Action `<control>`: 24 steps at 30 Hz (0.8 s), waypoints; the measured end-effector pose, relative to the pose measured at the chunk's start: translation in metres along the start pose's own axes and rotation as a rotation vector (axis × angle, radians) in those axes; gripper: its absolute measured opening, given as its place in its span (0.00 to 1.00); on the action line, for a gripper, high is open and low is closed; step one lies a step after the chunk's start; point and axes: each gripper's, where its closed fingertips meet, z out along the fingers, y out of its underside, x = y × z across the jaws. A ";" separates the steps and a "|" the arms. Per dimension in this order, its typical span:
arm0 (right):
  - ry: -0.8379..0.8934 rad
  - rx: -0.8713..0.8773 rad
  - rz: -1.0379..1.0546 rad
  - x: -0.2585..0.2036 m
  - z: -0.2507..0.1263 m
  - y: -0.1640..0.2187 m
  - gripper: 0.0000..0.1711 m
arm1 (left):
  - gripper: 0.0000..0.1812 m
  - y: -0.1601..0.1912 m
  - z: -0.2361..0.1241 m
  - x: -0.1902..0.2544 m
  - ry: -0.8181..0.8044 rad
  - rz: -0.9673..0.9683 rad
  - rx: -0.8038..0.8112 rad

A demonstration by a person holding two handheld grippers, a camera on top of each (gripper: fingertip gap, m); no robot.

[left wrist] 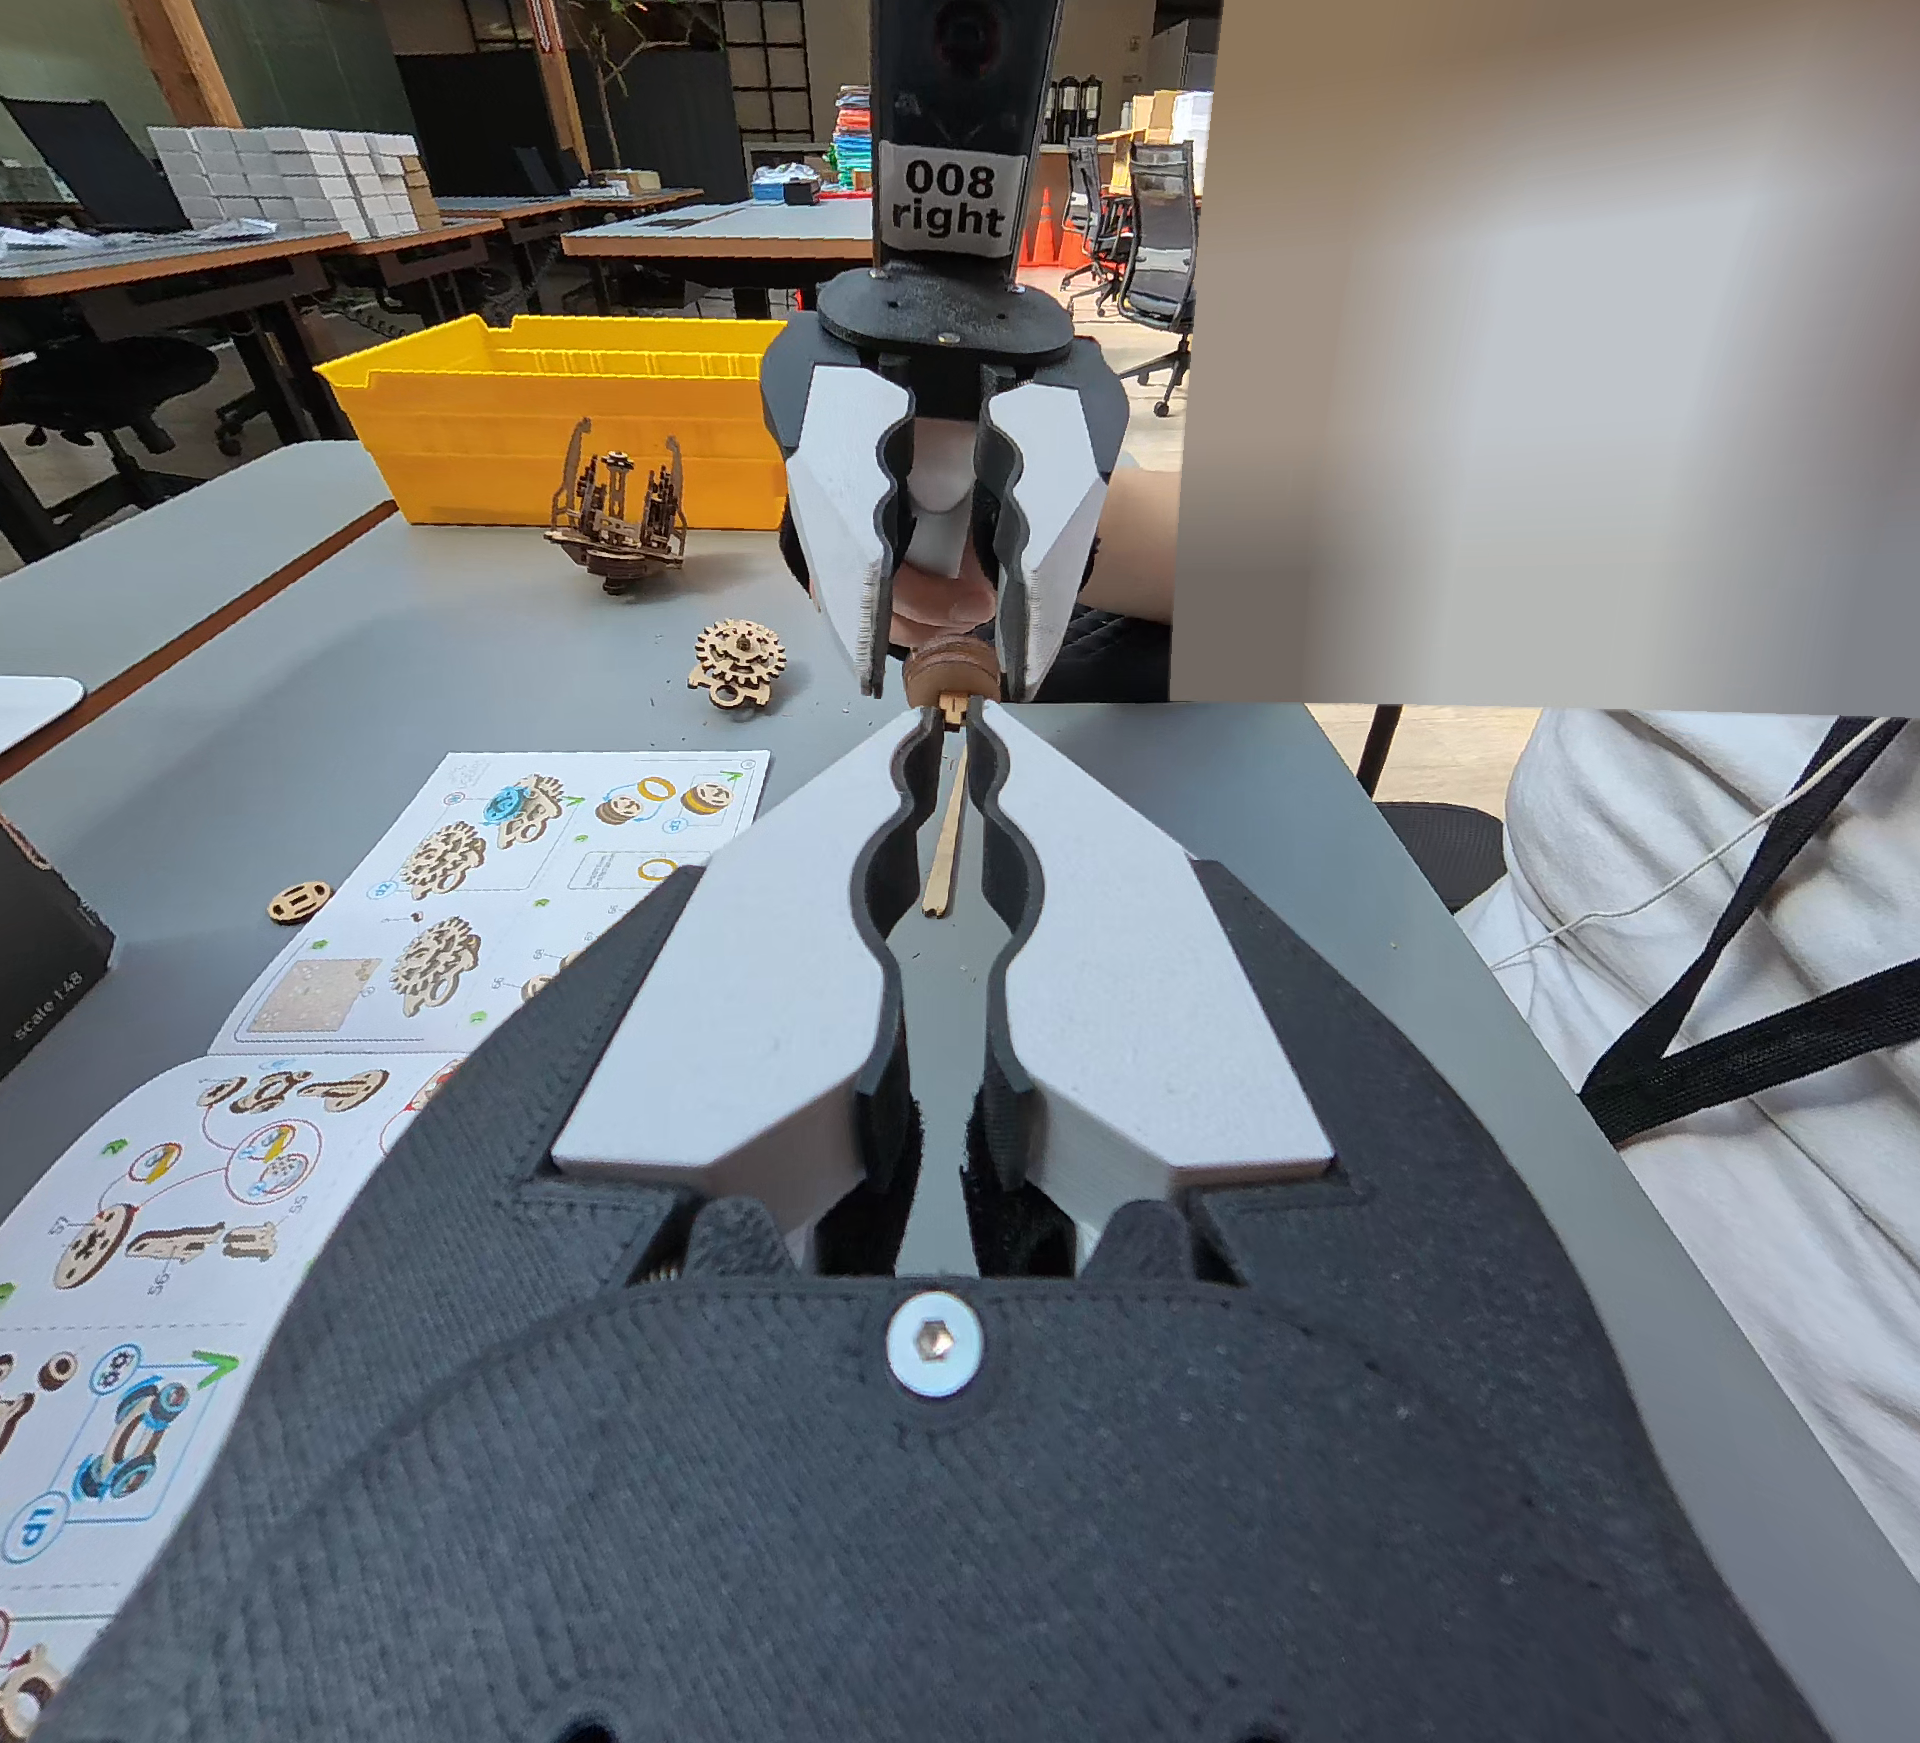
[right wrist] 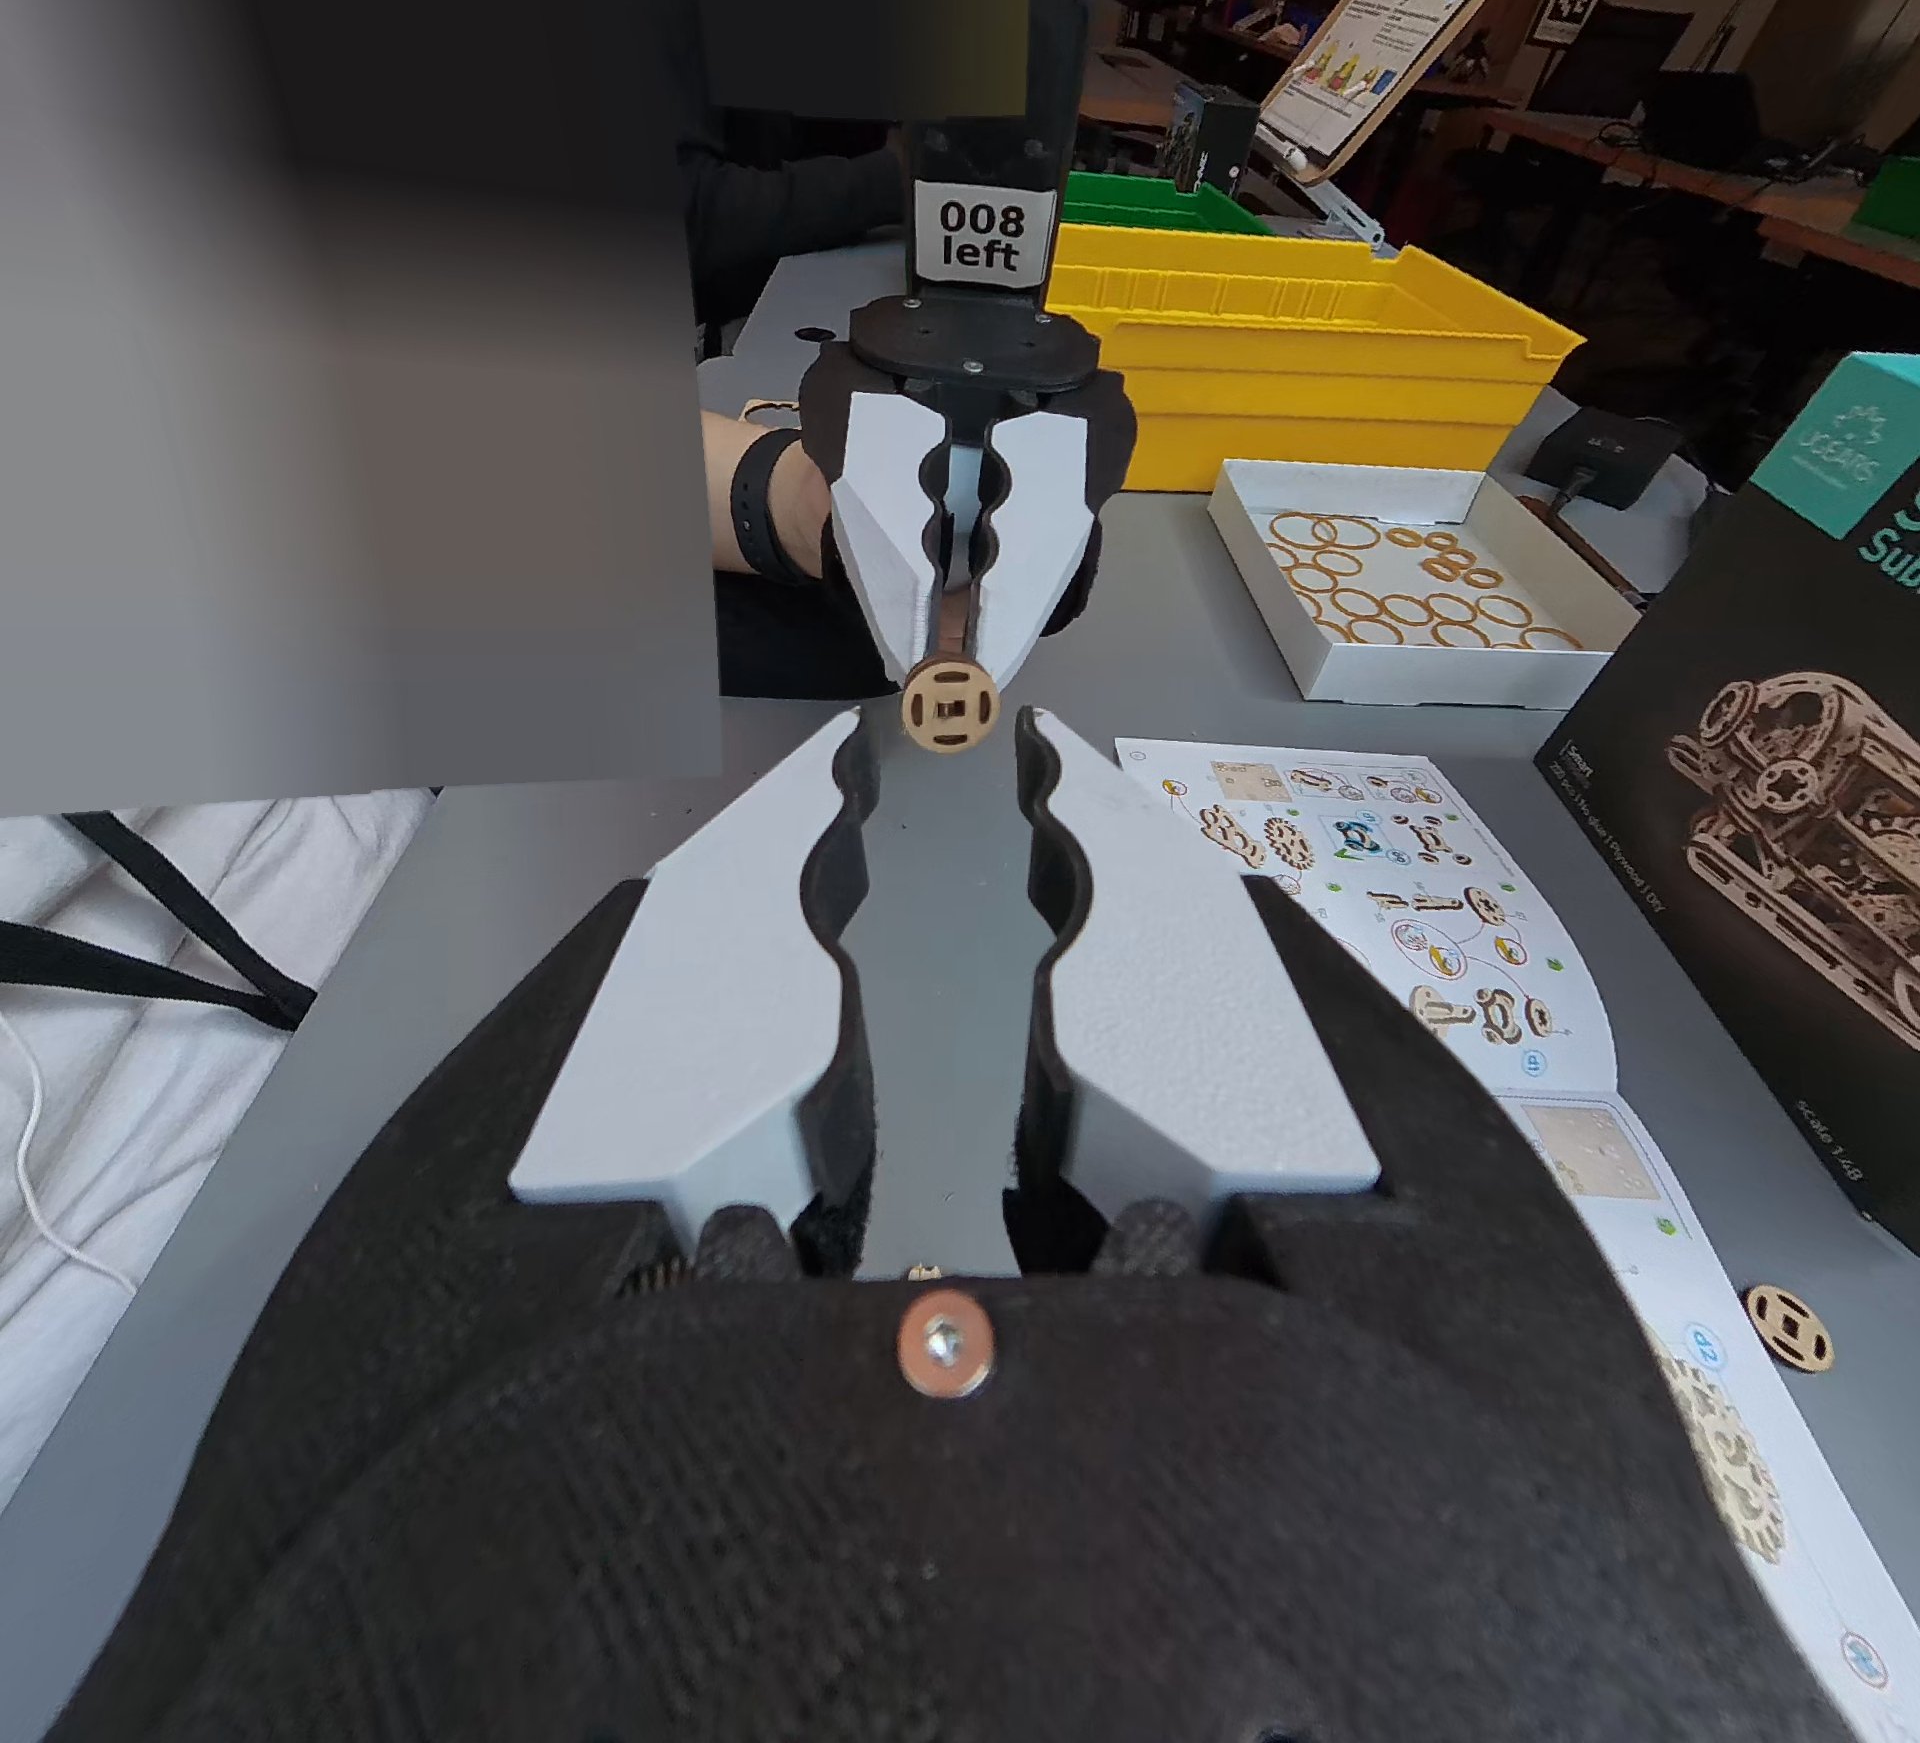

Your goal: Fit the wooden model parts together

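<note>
My left gripper point(left wrist: 948, 719) is shut at its tips on a thin wooden stick point(left wrist: 948, 836), held level above the grey table point(left wrist: 416, 633). A small round wooden disc point(left wrist: 948, 663) with slots sits on the stick's far end. It faces the camera in the right wrist view point(right wrist: 949, 706). My right gripper point(right wrist: 943, 722) points straight at the left one, tip to tip. Its jaws are open, one on each side of the disc, with a small gap on both sides. The right gripper also shows in the left wrist view point(left wrist: 943, 685).
On the table lie an instruction sheet point(left wrist: 499, 862), a gear assembly point(left wrist: 738, 663), a part-built wooden model point(left wrist: 618, 498), a loose disc point(right wrist: 1787, 1326) and a yellow bin point(right wrist: 1299, 363). A white tray of wooden rings point(right wrist: 1558, 670) and a black product box point(right wrist: 1766, 862) stand by the right gripper. Left tips and right tips are each some 25 cm from the gear assembly point(left wrist: 738, 663).
</note>
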 end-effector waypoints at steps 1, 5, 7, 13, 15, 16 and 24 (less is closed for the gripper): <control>0.005 -0.004 -0.005 0.000 0.001 0.001 0.15 | 0.01 -0.001 0.000 0.001 0.002 0.002 0.001; -0.017 -0.007 0.002 -0.003 0.003 0.002 0.11 | 0.01 0.000 0.000 0.002 0.008 0.004 -0.002; -0.024 -0.010 0.006 -0.004 0.001 0.002 0.12 | 0.01 0.000 0.001 0.002 0.007 0.005 -0.006; -0.047 0.048 0.055 -0.003 -0.002 -0.006 0.14 | 0.01 0.001 0.001 0.004 0.016 0.004 -0.010; -0.044 0.034 0.048 -0.003 -0.001 -0.003 0.14 | 0.01 0.000 0.002 0.005 0.020 0.005 -0.009; -0.041 0.029 0.040 -0.003 -0.001 -0.003 0.14 | 0.01 0.000 0.002 0.005 0.021 0.005 -0.008; -0.022 0.015 0.018 -0.005 0.001 -0.003 0.10 | 0.01 -0.002 0.001 0.004 0.015 -0.001 0.003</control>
